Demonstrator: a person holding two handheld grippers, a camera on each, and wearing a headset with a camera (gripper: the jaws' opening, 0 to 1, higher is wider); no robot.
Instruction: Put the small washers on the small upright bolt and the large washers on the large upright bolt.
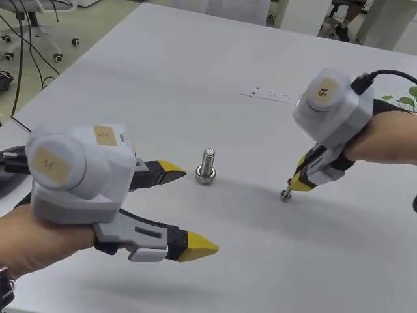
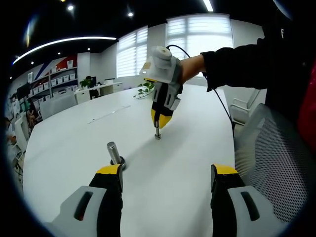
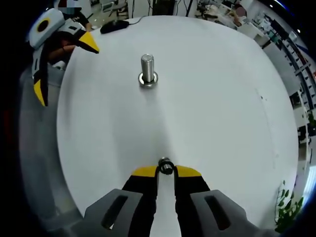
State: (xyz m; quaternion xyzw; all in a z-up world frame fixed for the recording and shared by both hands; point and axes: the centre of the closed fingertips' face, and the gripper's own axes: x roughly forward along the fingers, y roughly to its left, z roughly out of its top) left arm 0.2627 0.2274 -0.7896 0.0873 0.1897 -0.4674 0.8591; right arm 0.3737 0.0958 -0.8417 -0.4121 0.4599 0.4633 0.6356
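We are holding the left gripper (image 1: 187,207) wide apart near the big bolt (image 1: 206,166); the right gripper view is revealing the right gripper (image 3: 166,171) pinching the small bolt (image 3: 165,164).

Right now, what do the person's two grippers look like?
Both: pale grey bodies, black jaws, yellow tips, tan numbered stickers. The left gripper reads 55, the right gripper 56. A black cable leaves the right one; that arm wears a dark sleeve.

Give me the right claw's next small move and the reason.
Probably open the right claw a little: its tips pinch what looks like a small washer right over the small bolt, so release should drop it on.
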